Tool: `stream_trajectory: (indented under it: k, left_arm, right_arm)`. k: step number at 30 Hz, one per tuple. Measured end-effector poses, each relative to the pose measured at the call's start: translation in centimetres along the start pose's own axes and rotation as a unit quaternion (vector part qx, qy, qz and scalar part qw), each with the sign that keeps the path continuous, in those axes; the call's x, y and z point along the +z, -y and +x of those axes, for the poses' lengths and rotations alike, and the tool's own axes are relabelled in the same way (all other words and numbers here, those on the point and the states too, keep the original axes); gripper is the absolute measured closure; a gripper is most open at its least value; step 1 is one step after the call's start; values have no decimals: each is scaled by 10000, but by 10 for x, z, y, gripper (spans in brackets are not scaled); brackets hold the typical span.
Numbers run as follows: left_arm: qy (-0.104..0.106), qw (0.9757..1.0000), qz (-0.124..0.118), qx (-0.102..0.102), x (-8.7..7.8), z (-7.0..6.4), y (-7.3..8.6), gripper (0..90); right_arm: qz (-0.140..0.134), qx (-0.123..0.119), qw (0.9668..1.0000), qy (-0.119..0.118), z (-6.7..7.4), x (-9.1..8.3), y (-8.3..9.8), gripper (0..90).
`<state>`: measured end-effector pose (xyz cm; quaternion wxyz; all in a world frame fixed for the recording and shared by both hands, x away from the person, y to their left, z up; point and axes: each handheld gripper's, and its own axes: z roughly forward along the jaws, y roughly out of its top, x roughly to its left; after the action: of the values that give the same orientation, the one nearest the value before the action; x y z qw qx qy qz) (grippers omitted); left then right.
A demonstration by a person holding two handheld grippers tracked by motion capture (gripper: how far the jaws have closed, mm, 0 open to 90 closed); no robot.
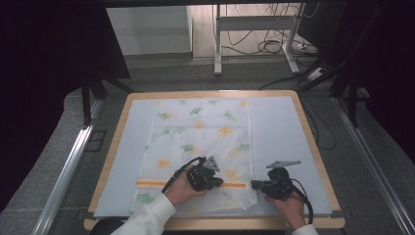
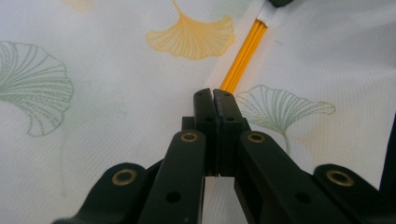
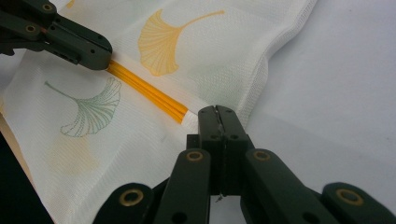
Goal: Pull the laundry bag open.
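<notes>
A white bag (image 1: 198,147) with leaf prints lies flat on the blue mat (image 1: 279,132), in the middle of the table (image 1: 313,142). An orange zip line (image 1: 188,184) runs across it near the person's side. The left gripper (image 2: 213,93) sits on the zip line with its jaws pressed together; I cannot tell if they pinch a zip pull. The right gripper (image 3: 217,112) is at the zip's end by the bag's edge, jaws pressed together too, maybe nipping the cloth there.

It looks like opening or closing the zip. To do it well, hold the end firmly, keep the bag flat, and pull straight along the orange line, slowly.
</notes>
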<state>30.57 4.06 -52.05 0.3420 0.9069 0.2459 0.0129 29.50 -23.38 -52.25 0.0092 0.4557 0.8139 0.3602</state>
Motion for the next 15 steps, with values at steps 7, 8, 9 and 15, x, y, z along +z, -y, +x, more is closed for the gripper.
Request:
stream_trajectory:
  k: [7, 8, 9, 15]
  left_arm:
    - [-43, 10000, 29, -17, -4, 1, 3, 900]
    - [-45, 10000, 35, -34, -4, 1, 4, 900]
    - [-51, 10000, 43, -37, -5, 2, 4, 900]
    - [-68, 9999, 69, -38, -7, 2, 6, 900]
  right_arm:
    - [-14, 7, 10000, -13, 0, 0, 0, 897]
    - [-15, 7, 10000, -12, 0, 0, 0, 897]
    - [-15, 8, 10000, -13, 0, 0, 0, 897]
    - [-26, 6, 10000, -14, 0, 0, 1, 897]
